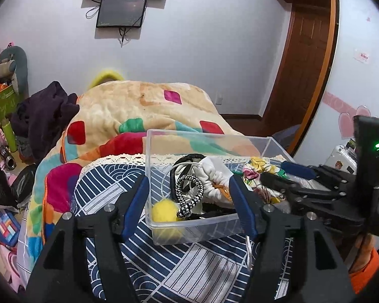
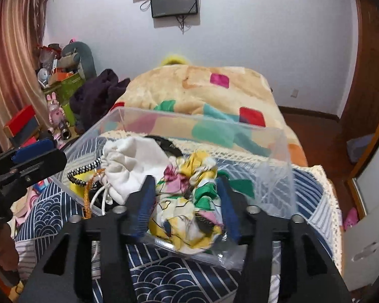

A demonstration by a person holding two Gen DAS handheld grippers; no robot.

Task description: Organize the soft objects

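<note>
Two grippers at a clear box of soft things on the bed

A colourful blanket (image 1: pixel 139 106) covers the far part of the bed, and a blue patterned cloth (image 1: pixel 189 265) covers the near part. On this cloth stands the clear plastic box (image 1: pixel 189 229). Inside it lie a white drawstring pouch (image 2: pixel 134 161) in the middle, a floral cloth (image 2: pixel 187 202) at the right, a yellow pompom (image 1: pixel 164 210) at the near left and a black-and-white cord (image 1: pixel 189 197) beside it. The left gripper (image 1: pixel 189 197) is spread wide and holds nothing, before the near wall. The right gripper (image 2: pixel 187 202) is released, its fingers on both sides of the floral cloth.
</note>
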